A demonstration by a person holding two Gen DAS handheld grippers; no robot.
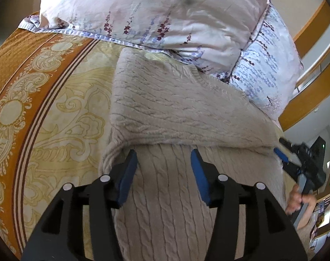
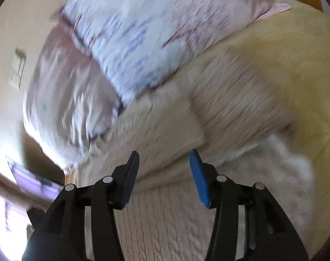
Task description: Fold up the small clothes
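On the ochre-and-cream patterned bedspread point(image 1: 45, 117), our beige cable-knit sweater point(image 1: 175, 108) lies with a folded edge crosswise just ahead of our left gripper point(image 1: 164, 154), jaws spread wide and empty. Our right gripper point(image 2: 164, 155), also spread and empty, hovers at the right end; that view is blurred. Floral pillows point(image 1: 165, 17) crowd the far side; open bedspread lies leftward.

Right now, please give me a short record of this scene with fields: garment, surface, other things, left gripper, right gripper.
garment: beige cable-knit sweater, upper layer folded over the lower one
surface: bedspread with orange and cream pattern
other things: floral pillow beyond the sweater, touching its far edge
left gripper: open, fingers at the fold edge, holding nothing
right gripper: open, above the sweater; view blurred
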